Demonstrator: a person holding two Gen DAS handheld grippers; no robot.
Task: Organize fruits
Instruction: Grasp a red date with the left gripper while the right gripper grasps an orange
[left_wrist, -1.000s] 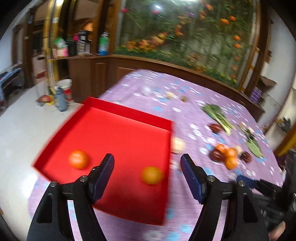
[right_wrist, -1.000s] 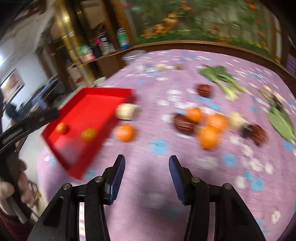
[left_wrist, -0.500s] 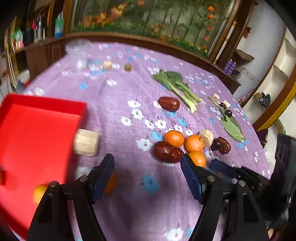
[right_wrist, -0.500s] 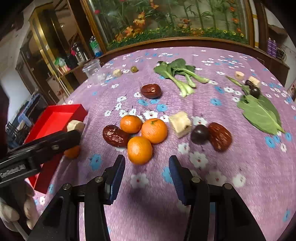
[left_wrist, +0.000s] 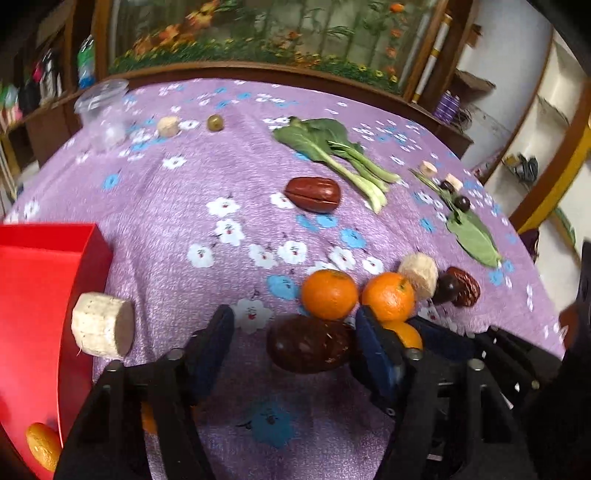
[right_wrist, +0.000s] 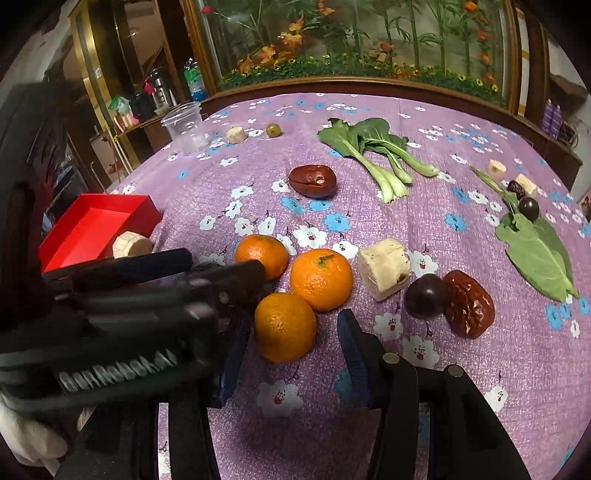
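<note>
Hovering low over the surface (right_wrist: 369, 229), the right gripper (right_wrist: 291, 349) gapes wide around the nearest orange (right_wrist: 285, 327), pads not touching it. Left gripper (left_wrist: 295, 343) is spread open too, a dark date (left_wrist: 308, 343) sitting between its fingers. Two more oranges (right_wrist: 320, 279) lie just beyond; the red tray (left_wrist: 40, 295) sits far left, one orange (left_wrist: 42, 445) inside.

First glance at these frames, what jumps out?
Three oranges cluster mid-table on the purple flowered cloth, the nearest one framed by the open right gripper. The left gripper, also open, brackets a big dark date. A red tray sits at the table's left edge.
</note>
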